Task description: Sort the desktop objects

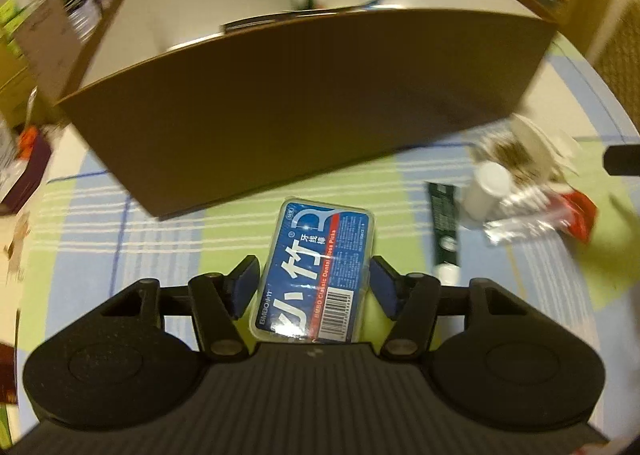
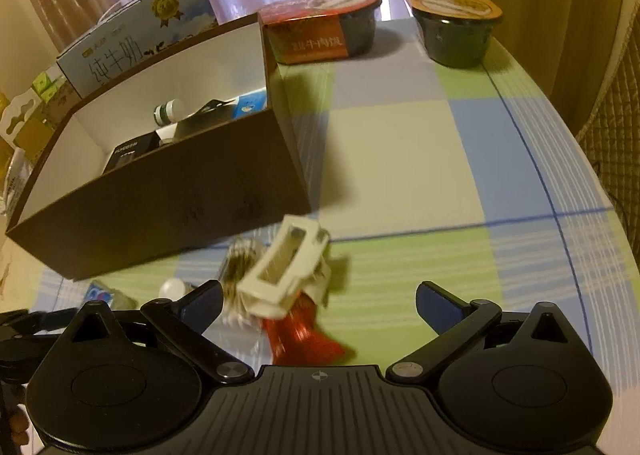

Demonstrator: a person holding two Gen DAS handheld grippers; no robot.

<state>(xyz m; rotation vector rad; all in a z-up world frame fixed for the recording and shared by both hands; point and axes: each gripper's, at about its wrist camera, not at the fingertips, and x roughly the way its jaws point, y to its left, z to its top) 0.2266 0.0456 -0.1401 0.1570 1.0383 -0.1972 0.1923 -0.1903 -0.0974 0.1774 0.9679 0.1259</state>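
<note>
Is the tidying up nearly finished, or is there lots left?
Partly done. Some things, like a small bottle, already lie in the brown box. The left gripper has the blue floss pick case between its fingers. A white holder, a red packet and a white bottle wait on the table.

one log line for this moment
left tongs: shut on floss pick box | right tongs: open, empty | brown box: partly filled

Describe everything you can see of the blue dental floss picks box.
The dental floss picks box is a flat, clear plastic case with rounded corners, a blue label with white characters, a red stripe and a barcode. It lies lengthwise between the left gripper fingers, which close on its sides, in front of the brown storage box.
</note>
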